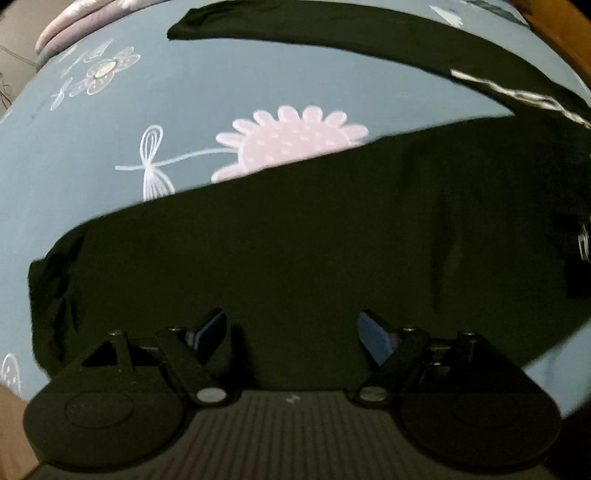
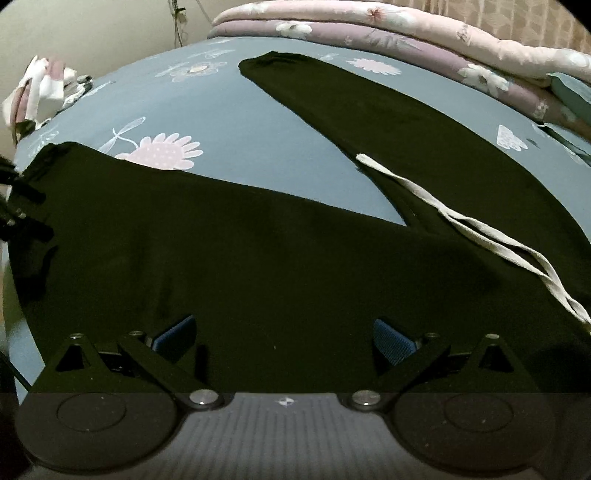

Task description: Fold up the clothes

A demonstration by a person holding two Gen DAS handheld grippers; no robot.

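floral bedsheet (image 2: 229,110); black trousers (image 2: 258,258) spread (no readable writing); left gripper (image 1: 291,332), right gripper (image 2: 284,336) agape.

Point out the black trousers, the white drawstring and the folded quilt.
black trousers (image 2: 258,258): right wrist view, on the near leg.
white drawstring (image 2: 476,225): right wrist view, midway along the cord.
folded quilt (image 2: 424,33): right wrist view, on its pink top layer.

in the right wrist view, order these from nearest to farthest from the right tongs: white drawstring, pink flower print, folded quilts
1. white drawstring, right, lying on the black trousers
2. pink flower print, left, on the sheet
3. folded quilts, far edge, top right
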